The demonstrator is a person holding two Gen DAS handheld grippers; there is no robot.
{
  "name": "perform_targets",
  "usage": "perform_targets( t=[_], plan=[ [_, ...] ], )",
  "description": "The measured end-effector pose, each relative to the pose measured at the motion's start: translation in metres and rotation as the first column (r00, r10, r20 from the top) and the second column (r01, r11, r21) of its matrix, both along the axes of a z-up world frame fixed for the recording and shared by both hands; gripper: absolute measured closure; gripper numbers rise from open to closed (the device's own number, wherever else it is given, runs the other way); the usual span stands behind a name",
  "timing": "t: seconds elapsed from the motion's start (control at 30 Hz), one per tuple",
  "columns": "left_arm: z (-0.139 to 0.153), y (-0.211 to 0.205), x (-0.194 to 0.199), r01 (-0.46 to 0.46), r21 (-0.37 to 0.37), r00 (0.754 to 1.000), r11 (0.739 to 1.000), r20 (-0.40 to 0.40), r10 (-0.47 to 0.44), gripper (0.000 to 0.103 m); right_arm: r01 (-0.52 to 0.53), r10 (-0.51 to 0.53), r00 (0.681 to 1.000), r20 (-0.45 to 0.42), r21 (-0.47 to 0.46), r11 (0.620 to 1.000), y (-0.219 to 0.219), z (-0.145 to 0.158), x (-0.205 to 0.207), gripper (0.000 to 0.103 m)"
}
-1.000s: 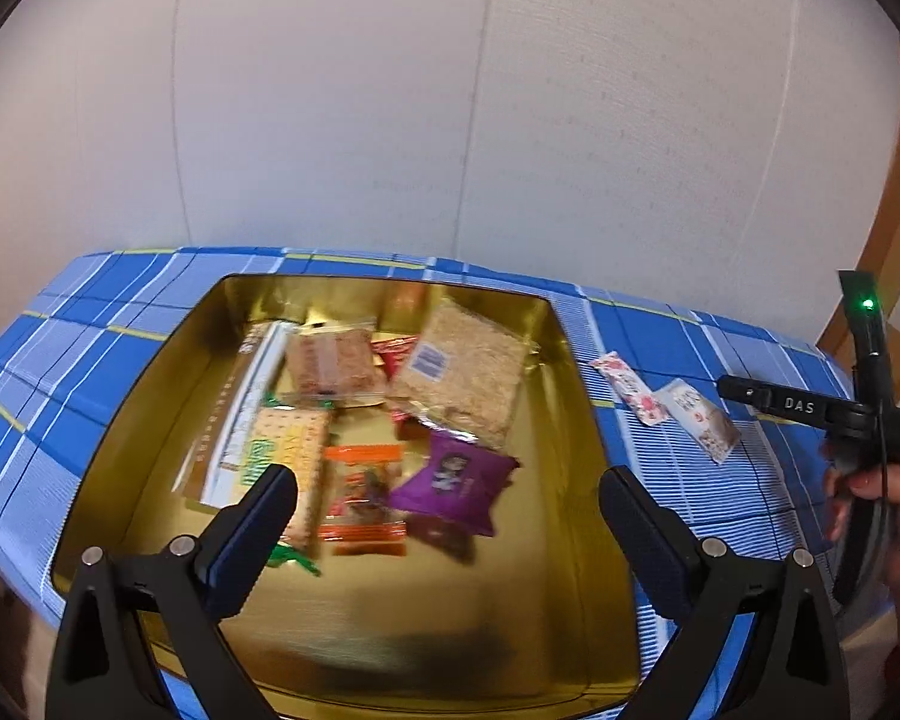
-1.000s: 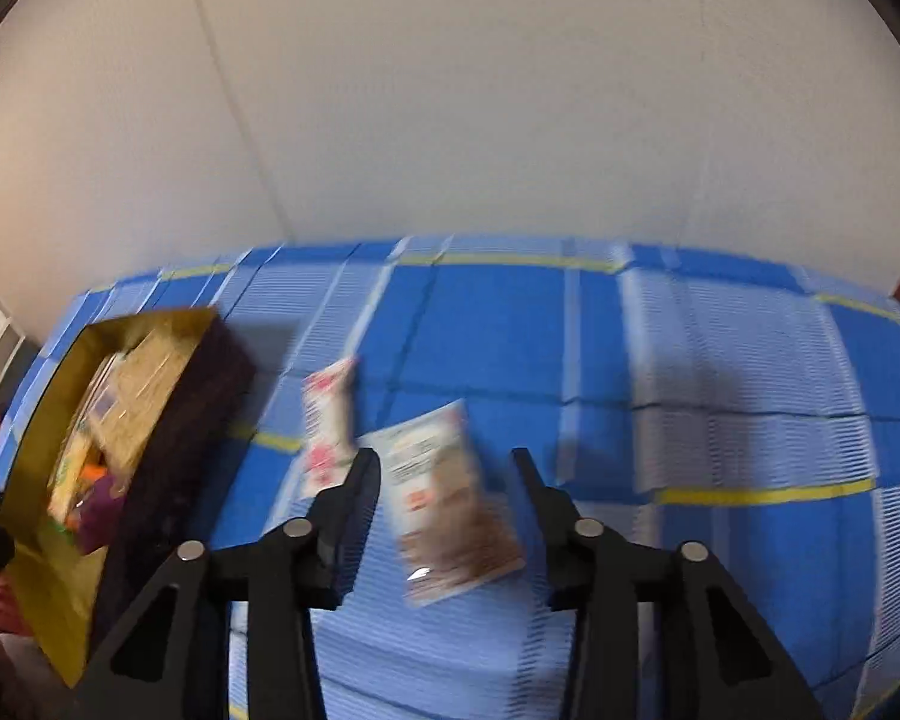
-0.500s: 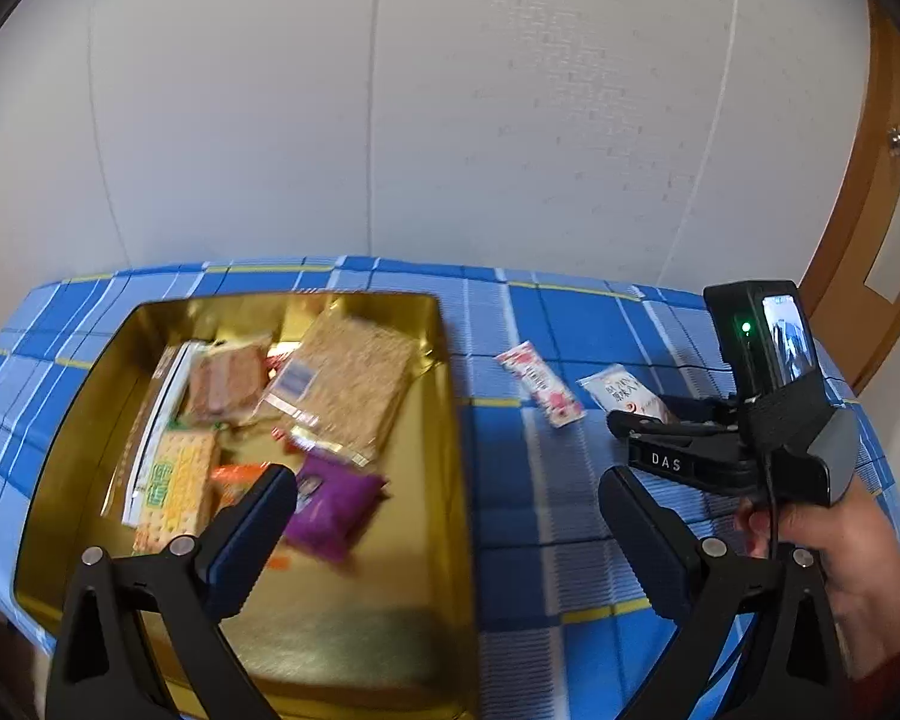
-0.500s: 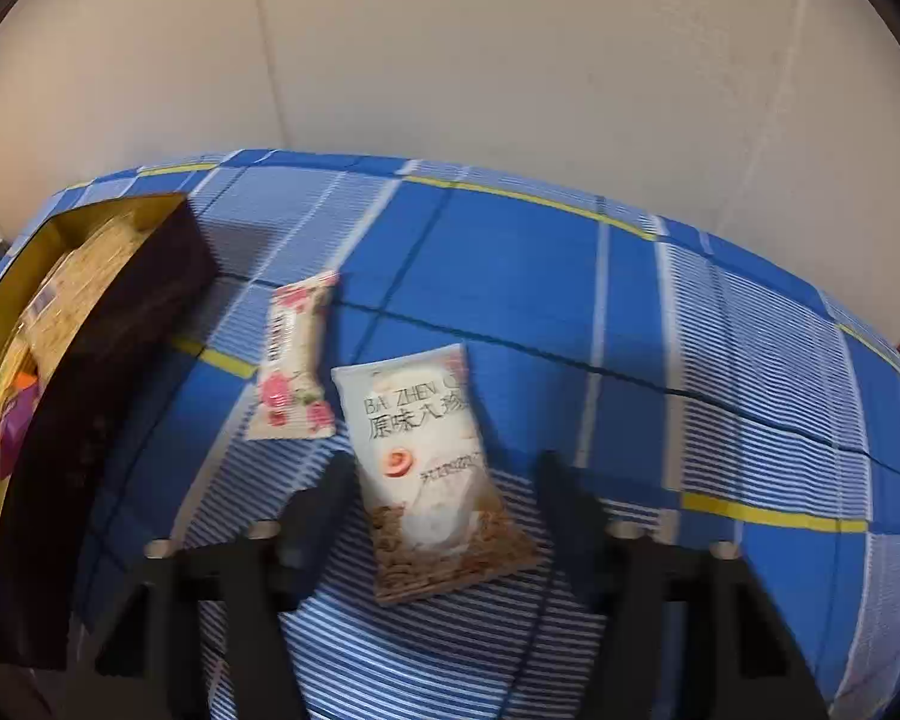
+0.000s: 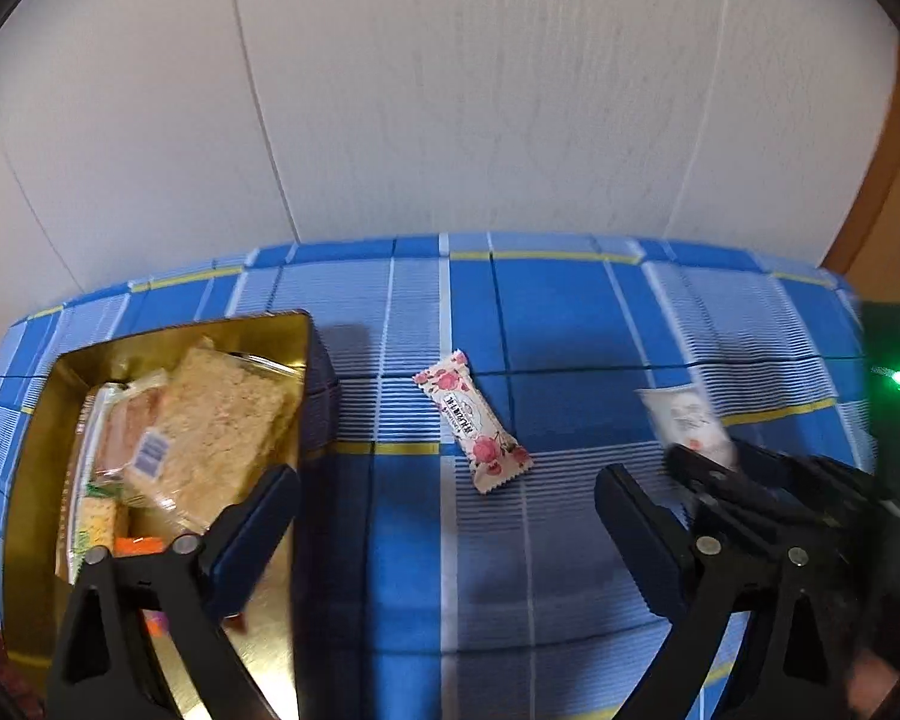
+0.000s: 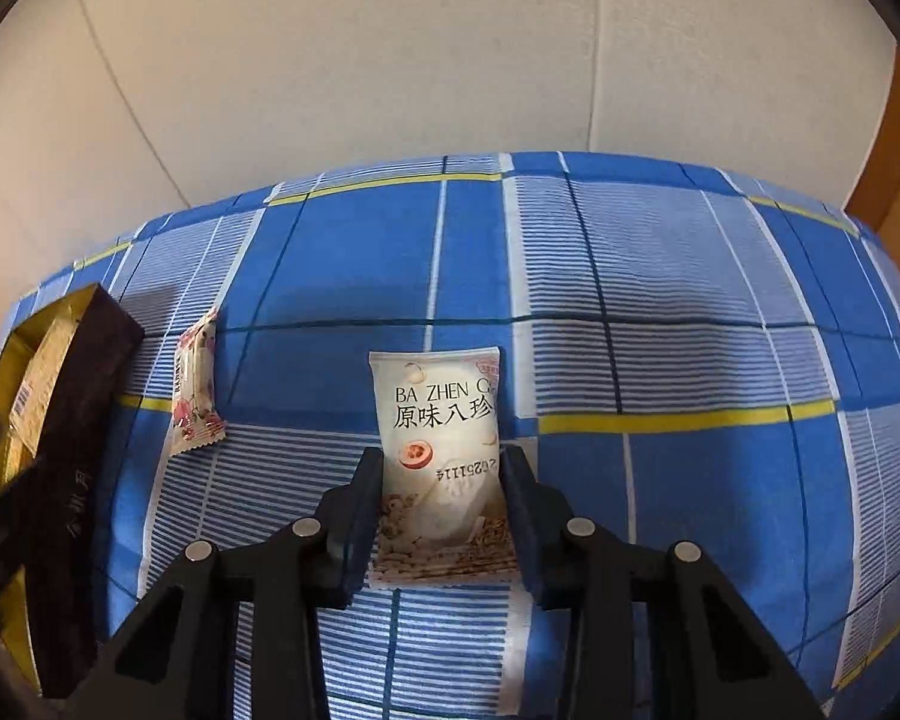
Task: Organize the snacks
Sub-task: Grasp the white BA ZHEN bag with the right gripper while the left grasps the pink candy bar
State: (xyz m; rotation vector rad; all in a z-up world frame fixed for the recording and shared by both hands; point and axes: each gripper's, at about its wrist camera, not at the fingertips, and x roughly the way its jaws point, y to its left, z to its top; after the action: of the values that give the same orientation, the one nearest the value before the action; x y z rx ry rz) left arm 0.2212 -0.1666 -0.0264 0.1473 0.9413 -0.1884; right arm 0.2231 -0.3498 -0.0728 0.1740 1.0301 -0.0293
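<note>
Since half a second ago, we have closed our right gripper (image 6: 441, 468) in on the white snack packet (image 6: 437, 420), and our left view has swung rightward so the tin now sits at its left edge.

Nearest us, the right gripper's two black fingers press against the packet's two long edges, clamped on it low over the tablecloth (image 6: 720, 360). The packet is white with dark lettering reading "BA ZHEN", Chinese characters beneath, a small round fruit picture, and a grainy brown printed band at its near end. In the left view the same packet (image 5: 687, 423) shows only as a blur beside the dark right gripper (image 5: 708, 468).

Our left gripper (image 5: 447, 501) hangs with its fingers spread wide, holding nothing.

A little farther, a slim pink rose-printed wrapper (image 5: 473, 429) lies flat on the blue checked cloth, between the white packet and the tin.

Farther left, the gold tin (image 5: 30, 480) holds a clear-wrapped crumbly tan cake (image 5: 222, 426) and other packets.
</note>
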Motion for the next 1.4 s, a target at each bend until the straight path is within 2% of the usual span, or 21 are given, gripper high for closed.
perform_targets(
  t=[0.03, 0.2, 0.3, 0.37, 0.43, 0.57, 0.67, 0.8, 0.87, 1.13, 1.3, 1.4],
  plan=[
    [-0.005, -0.004, 0.005, -0.003, 0.011, 1.0, 1.0, -0.011, 0.003, 0.012, 0.002, -0.002, 1.0, 0.0, -0.001, 1.0, 0.001, -0.001, 0.0, 0.063],
    [-0.02, -0.02, 0.024, 0.007, 0.046, 0.999, 0.999, -0.032, -0.006, 0.021, -0.007, 0.008, 1.0, 0.005, -0.028, 1.0, 0.002, -0.001, -0.004, 0.063],
    [-0.029, -0.022, 0.035, 0.002, 0.062, 0.999, 0.998, -0.052, 0.001, 0.034, -0.014, 0.015, 1.0, 0.011, -0.056, 0.998, 0.006, -0.002, -0.003, 0.063],
    [-0.037, -0.022, 0.041, -0.002, 0.066, 0.997, 0.998, -0.08, 0.007, 0.046, -0.012, 0.013, 1.0, 0.016, -0.064, 0.998, 0.006, -0.003, -0.005, 0.063],
    [-0.045, -0.02, 0.045, -0.018, 0.075, 0.995, 0.997, -0.1, 0.026, 0.047, -0.013, 0.014, 1.0, 0.015, -0.068, 0.998, 0.006, -0.003, -0.005, 0.063],
    [-0.05, -0.019, 0.047, -0.014, 0.06, 0.995, 0.998, -0.096, 0.02, 0.048, -0.011, 0.012, 1.0, 0.016, -0.061, 0.998, 0.004, -0.002, -0.005, 0.063],
    [-0.056, -0.02, 0.047, 0.012, 0.05, 0.994, 0.999, -0.105, -0.007, 0.053, -0.01, 0.011, 1.0, 0.014, -0.067, 0.998, 0.005, -0.002, -0.004, 0.063],
    [-0.056, -0.014, 0.046, 0.009, -0.016, 0.994, 1.0, -0.11, -0.01, 0.068, -0.009, 0.01, 1.0, 0.012, -0.08, 0.997, 0.008, -0.002, -0.004, 0.062],
    [-0.056, -0.012, 0.045, 0.008, -0.011, 0.994, 1.0, -0.105, -0.01, 0.076, -0.007, 0.008, 1.0, 0.012, -0.079, 0.997, 0.008, -0.002, -0.003, 0.062],
    [-0.058, -0.002, 0.034, 0.038, -0.031, 0.995, 0.999, -0.094, -0.041, 0.077, -0.004, 0.006, 1.0, 0.019, -0.095, 0.995, 0.009, -0.002, -0.004, 0.062],
    [-0.051, 0.009, 0.024, 0.034, -0.115, 0.994, 0.993, -0.099, -0.045, 0.077, 0.0, 0.003, 1.0, 0.026, -0.092, 0.996, 0.009, -0.002, -0.005, 0.063],
    [-0.038, 0.012, 0.009, 0.061, -0.121, 0.996, 0.991, -0.051, -0.068, 0.077, 0.008, -0.006, 1.0, 0.029, -0.07, 0.998, 0.006, -0.001, -0.005, 0.063]
  ],
)
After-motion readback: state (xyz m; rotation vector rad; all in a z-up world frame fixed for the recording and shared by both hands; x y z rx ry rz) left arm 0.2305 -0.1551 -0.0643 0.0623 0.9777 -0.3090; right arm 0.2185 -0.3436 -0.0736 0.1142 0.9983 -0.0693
